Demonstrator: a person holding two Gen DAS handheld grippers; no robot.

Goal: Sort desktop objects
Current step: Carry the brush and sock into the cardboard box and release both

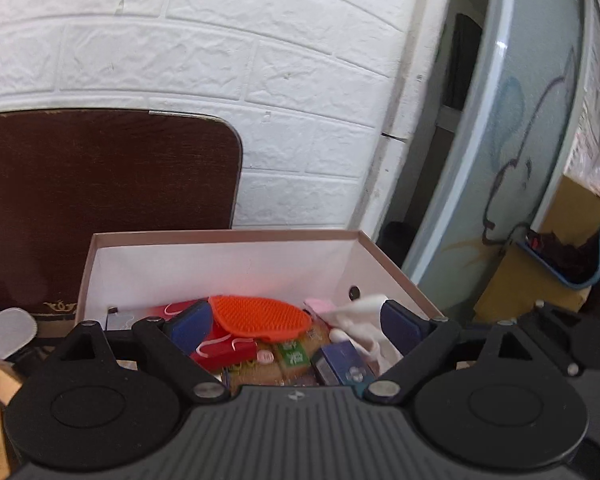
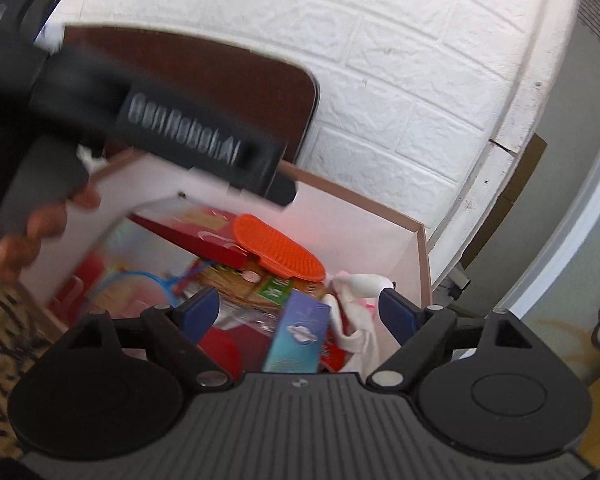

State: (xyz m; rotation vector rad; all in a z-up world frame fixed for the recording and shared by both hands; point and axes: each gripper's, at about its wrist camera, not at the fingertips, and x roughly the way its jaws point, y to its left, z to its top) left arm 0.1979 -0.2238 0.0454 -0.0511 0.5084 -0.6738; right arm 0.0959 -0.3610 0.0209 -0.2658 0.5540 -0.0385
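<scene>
An open cardboard box [image 1: 220, 264] with white inner walls holds several objects. An orange silicone brush [image 1: 260, 316] lies on top of a red box [image 1: 224, 350], snack packets [image 1: 292, 354], a blue carton [image 1: 340, 362] and a white cloth [image 1: 364, 312]. My left gripper [image 1: 296, 324] hovers open over the box, with nothing between its blue pads [image 1: 190, 326]. In the right wrist view, my right gripper [image 2: 300, 312] is open above the blue carton [image 2: 300, 332], beside the orange brush [image 2: 280, 252] and white cloth [image 2: 360, 284]. The left gripper's black body [image 2: 160, 132], held by a hand [image 2: 40, 232], crosses the box's far-left corner [image 2: 360, 232].
A dark brown panel [image 1: 100, 200] leans on the white brick wall [image 1: 220, 60] behind the box. A glass door [image 1: 520, 140] and a blue bin [image 1: 580, 260] stand to the right. A wooden block [image 1: 0, 376] lies at the left. Patterned fabric [image 2: 0, 320] shows lower left.
</scene>
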